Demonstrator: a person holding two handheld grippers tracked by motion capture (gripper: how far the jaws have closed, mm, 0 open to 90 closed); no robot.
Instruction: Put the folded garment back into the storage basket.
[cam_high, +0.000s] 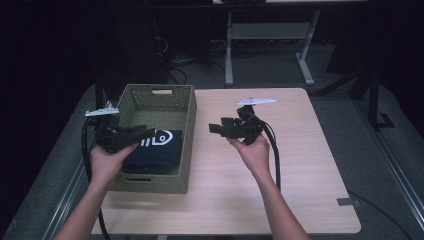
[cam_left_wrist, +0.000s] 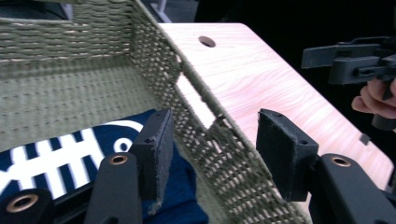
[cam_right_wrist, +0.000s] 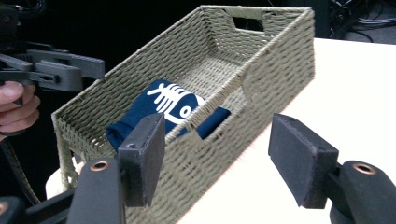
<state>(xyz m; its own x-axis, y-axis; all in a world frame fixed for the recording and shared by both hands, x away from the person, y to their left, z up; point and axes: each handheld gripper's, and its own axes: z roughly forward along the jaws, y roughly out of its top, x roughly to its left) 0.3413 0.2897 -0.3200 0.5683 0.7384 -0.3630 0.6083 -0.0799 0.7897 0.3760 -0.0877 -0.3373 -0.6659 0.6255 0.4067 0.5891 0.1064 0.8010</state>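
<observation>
I hold my left gripper (cam_high: 131, 134) over the near end of the green woven basket (cam_high: 187, 131). Its jaws are spread wide and hold nothing. From the left gripper view, one jaw hangs inside the basket and the other hangs outside, so the basket wall runs right between them. I cannot tell if a pad touches the wall yet.

Just under that gripper lies the folded dark blue shirt (cam_high: 152, 149) with a white fish-bone picture on it. It rests flat on the basket floor, at the end nearest me. I think it already sits where it belongs, which is why no jaw pinches it.

My right gripper (cam_high: 216, 128) floats above the bare wooden table (cam_high: 300, 165), off to the side of the basket and apart from it. Its jaws are spread too, and empty. It points across at the basket's long side, so I get a good look at the shirt through that camera.

With jaws on both sides of the wall, my guess is I could grab the basket edge next, maybe to slide it. I should close slowly, because woven walls bend.
</observation>
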